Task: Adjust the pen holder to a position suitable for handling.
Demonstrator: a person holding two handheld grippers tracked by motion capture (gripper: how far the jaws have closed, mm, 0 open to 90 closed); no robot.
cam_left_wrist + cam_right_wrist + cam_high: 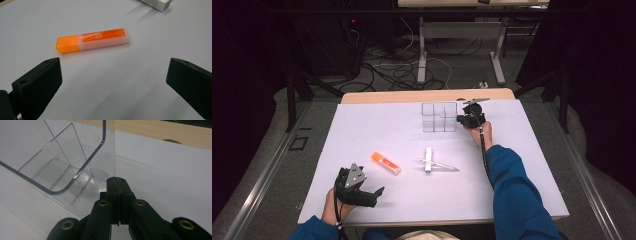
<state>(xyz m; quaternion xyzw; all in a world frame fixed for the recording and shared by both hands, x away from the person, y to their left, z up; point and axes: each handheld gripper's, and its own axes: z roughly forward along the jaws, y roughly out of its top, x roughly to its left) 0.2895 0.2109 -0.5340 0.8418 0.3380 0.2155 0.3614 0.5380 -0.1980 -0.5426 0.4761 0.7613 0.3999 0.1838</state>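
Observation:
A clear plastic organizer with several compartments stands at the far middle of the white table. My right gripper is at its right side, shut. In the right gripper view the closed jaw tips meet the lower corner of the organizer's wall; I cannot tell whether they pinch it. An orange highlighter lies flat on the near left part of the table. My left gripper rests near the front edge, open, with the highlighter a short way beyond its jaws and nothing between them.
A small white block lies near the table's middle with a thin silver pen across it; the block's corner shows past the highlighter. A wooden strip runs along the table's far edge. Cables and desk legs are on the floor beyond.

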